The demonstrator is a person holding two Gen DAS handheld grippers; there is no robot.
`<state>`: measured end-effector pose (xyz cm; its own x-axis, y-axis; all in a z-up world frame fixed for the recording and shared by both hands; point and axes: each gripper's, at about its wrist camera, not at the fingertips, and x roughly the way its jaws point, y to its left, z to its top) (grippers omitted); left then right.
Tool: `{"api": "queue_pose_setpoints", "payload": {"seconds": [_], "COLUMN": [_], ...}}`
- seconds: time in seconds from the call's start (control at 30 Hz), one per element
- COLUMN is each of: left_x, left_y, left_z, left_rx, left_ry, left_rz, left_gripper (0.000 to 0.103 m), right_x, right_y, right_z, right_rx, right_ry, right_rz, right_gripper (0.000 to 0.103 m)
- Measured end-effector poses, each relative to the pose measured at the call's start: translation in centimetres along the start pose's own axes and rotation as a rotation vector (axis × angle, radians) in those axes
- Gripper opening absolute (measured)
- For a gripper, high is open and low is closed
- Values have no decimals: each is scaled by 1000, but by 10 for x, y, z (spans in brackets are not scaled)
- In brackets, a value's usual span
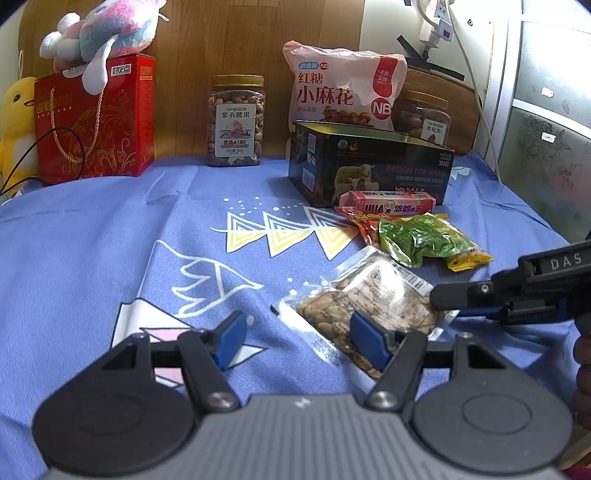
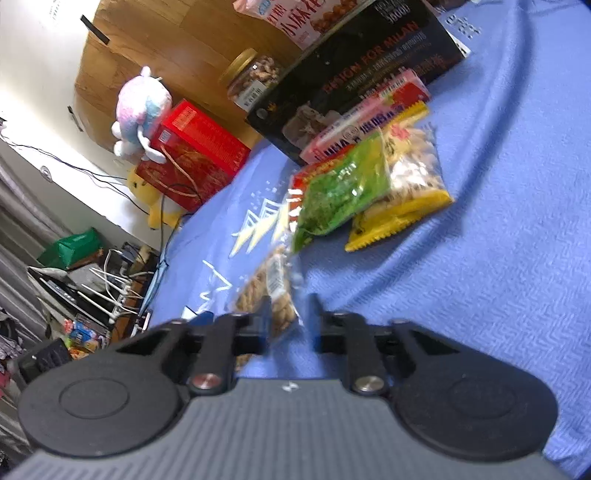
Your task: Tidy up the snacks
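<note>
A clear packet of nuts (image 1: 364, 299) lies on the blue cloth (image 1: 110, 240). My left gripper (image 1: 299, 338) is open just in front of it, its right pad over the packet's near edge. My right gripper (image 1: 443, 297) reaches in from the right, its tip at the packet's right edge. In the right wrist view the right gripper (image 2: 290, 317) has its jaws narrowly apart around the packet's edge (image 2: 266, 291); motion blur hides whether it grips. A green packet (image 1: 421, 238), a yellow packet (image 1: 467, 258), an orange packet (image 1: 364, 223) and a pink candy box (image 1: 386, 201) lie before the open black tin (image 1: 369, 162).
At the back stand a nut jar (image 1: 236, 120), a pink snack bag (image 1: 343, 88), a second jar (image 1: 424, 116), a red gift box (image 1: 96, 118) with a plush toy (image 1: 99, 33) on top, and a yellow duck (image 1: 14, 122). The wooden wall is behind.
</note>
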<state>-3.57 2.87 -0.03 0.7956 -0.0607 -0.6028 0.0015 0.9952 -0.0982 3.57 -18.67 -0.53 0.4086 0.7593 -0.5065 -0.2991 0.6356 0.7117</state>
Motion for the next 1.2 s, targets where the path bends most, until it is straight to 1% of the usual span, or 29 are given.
{"api": "queue_pose_setpoints", "payload": {"seconds": [0.07, 0.13, 0.17, 0.27, 0.33, 0.4, 0.43, 0.5, 0.53, 0.57, 0.63, 0.7, 0.73, 0.77, 0.8, 0.83, 0.87, 0.93, 1.07, 1.2], "left_x": [0, -2, -3, -9, -13, -13, -11, -3, -1, -1, 0, 1, 2, 4, 7, 10, 15, 19, 19, 18], "left_y": [2, 5, 8, 21, 36, 52, 60, 73, 77, 78, 75, 73, 74, 75, 77, 81, 85, 92, 93, 98], "left_z": [1, 2, 3, 2, 1, -2, -5, -14, -17, -19, -19, -19, -20, -20, -21, -22, -24, -29, -31, -35], "left_rx": [-10, -35, -54, -146, -248, -377, -454, -586, -627, -635, -626, -621, -629, -641, -655, -674, -699, -756, -762, -783], "left_ry": [4, 16, 22, 38, 63, 104, 130, 180, 184, 181, 181, 184, 190, 196, 203, 216, 230, 234, 232, 231], "left_rz": [-12, -46, -66, -140, -235, -369, -449, -578, -616, -619, -596, -585, -578, -569, -558, -543, -542, -566, -567, -579], "left_gripper": [67, 77, 81, 84, 88, 89, 89, 89, 88, 85, 82, 74, 63, 49, 41, 24, 22, 20, 19, 18], "right_x": [-1, -4, -5, -11, -14, -14, -14, -14, -12, -9, -3, 0, 2, 2, 1, 0, 0, -1, -2, 2], "right_y": [-3, -6, -7, -13, -23, -36, -40, -40, -40, -39, -34, -28, -26, -24, -23, -22, -21, -22, -16, -15], "right_z": [-1, -4, -6, -10, -11, -12, -13, -13, -15, -17, -21, -22, -22, -22, -22, -22, -21, -22, -22, -20], "right_rx": [16, 24, 33, 72, 153, 256, 291, 317, 330, 347, 352, 339, 338, 330, 317, 310, 304, 295, 254, 247], "right_ry": [2, 6, 12, 30, 49, 65, 70, 81, 94, 113, 145, 166, 177, 179, 177, 177, 177, 176, 162, 155], "right_rz": [12, 30, 44, 90, 146, 205, 225, 244, 258, 277, 299, 307, 312, 309, 303, 301, 301, 297, 259, 233], "right_gripper": [17, 16, 15, 14, 12, 11, 11, 11, 11, 11, 11, 11, 11, 11, 11, 11, 11, 11, 13, 13]}}
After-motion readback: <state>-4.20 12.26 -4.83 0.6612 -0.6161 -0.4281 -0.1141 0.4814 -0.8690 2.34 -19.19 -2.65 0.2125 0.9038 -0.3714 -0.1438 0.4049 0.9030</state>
